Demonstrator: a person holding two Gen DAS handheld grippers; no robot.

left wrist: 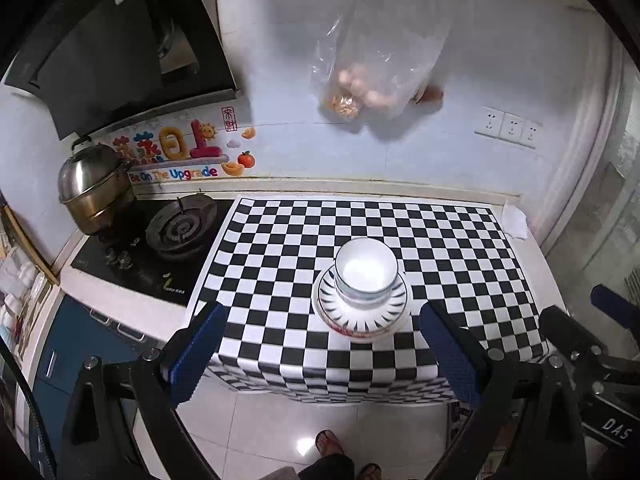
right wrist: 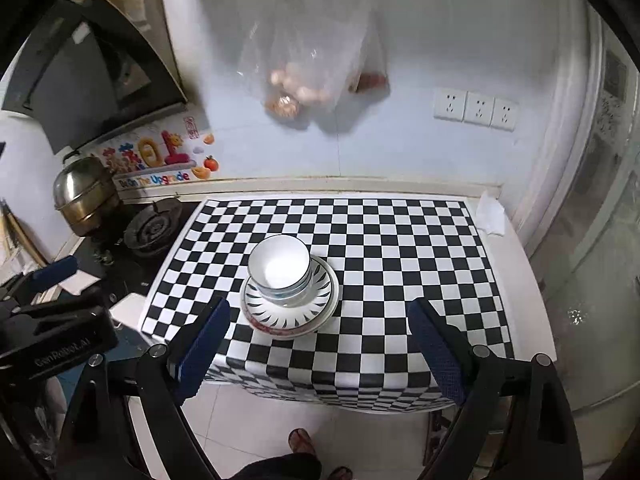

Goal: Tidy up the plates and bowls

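A stack of white bowls (left wrist: 366, 268) sits on a stack of plates (left wrist: 362, 314) with dark leaf marks on the rim, near the front edge of the checkered mat (left wrist: 280, 240). The same bowls (right wrist: 279, 266) and plates (right wrist: 290, 310) show in the right wrist view. My left gripper (left wrist: 326, 322) is open and empty, held above and in front of the stack. My right gripper (right wrist: 320, 320) is open and empty, held just right of the stack. The right gripper's body shows at the left view's right edge (left wrist: 600, 344).
A gas hob (left wrist: 180, 228) and a steel steamer pot (left wrist: 94, 188) stand to the left of the mat. A plastic bag of food (left wrist: 376, 64) hangs on the wall. Wall sockets (left wrist: 510, 126) are at right. The counter's front edge drops to the floor, where feet (left wrist: 330, 442) show.
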